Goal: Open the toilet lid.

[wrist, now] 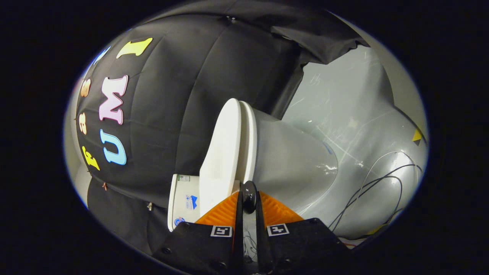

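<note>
One broad grey glossy floor (355, 114) takes up the scene from about one o'clock round to four o'clock of the gripper, scuffed with pale scratches. Against it stands the black cloth wall (183, 95), spreading from nine to twelve o'clock, with a loose fold of the same cloth hanging near one o'clock. Next in size comes the white ceramic toilet (294, 160), its smooth bowl body lying just beyond the fingers toward one o'clock. Its white oval plastic toilet lid (223, 152) rests closed against the white seat ring (249, 145), the two seen edge-on at about twelve o'clock, just ahead of the fingers. A white boxy cistern (183, 202) with small stickers sits at ten o'clock, touching the lid's hinge end. Thin black cables (378, 191) loop over the floor at three o'clock. Smallest, a round black knob (249, 196) sits in the narrow gap of the gripper (249, 206); the fingers are nearly together, and whether both press on the knob cannot be told.
</note>
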`<state>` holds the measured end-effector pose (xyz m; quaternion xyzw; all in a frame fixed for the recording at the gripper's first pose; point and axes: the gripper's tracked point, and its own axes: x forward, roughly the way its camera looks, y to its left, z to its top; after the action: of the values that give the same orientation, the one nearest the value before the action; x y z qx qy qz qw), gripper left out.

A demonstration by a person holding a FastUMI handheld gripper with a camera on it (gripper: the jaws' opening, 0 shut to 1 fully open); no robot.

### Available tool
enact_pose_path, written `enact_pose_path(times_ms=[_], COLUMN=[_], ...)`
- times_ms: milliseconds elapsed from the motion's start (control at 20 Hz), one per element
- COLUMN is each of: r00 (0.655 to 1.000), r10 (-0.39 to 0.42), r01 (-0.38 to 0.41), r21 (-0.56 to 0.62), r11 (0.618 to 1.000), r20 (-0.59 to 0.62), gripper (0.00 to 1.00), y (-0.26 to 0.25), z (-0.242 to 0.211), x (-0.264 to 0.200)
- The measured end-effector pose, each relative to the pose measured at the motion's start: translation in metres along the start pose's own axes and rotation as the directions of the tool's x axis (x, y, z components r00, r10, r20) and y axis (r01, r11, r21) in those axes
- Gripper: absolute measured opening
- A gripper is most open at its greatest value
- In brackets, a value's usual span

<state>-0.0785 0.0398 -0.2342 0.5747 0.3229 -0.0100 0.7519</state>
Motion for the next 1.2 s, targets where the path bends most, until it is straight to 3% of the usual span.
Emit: enact_pose_path(times_ms=[100,500,800,1200], r00=[1.000,1.000,0.999,0.994], r10=[0.022,-0.007,0.005,-0.053], r01=[-0.022,0.008,0.003,0.083], r21=[0.019,-0.068,-0.156,-0.345], r11=[1.000,0.998,0.988,0.935], r20=[-0.008,0.005,0.054,0.095], gripper=[0.05,0.05,0.05,0.05], y=[0.000,0.023,0.081,0.143], z=[-0.006,-0.012,-0.008,-0.016], x=[-0.012,-0.020,-0.040,-0.061])
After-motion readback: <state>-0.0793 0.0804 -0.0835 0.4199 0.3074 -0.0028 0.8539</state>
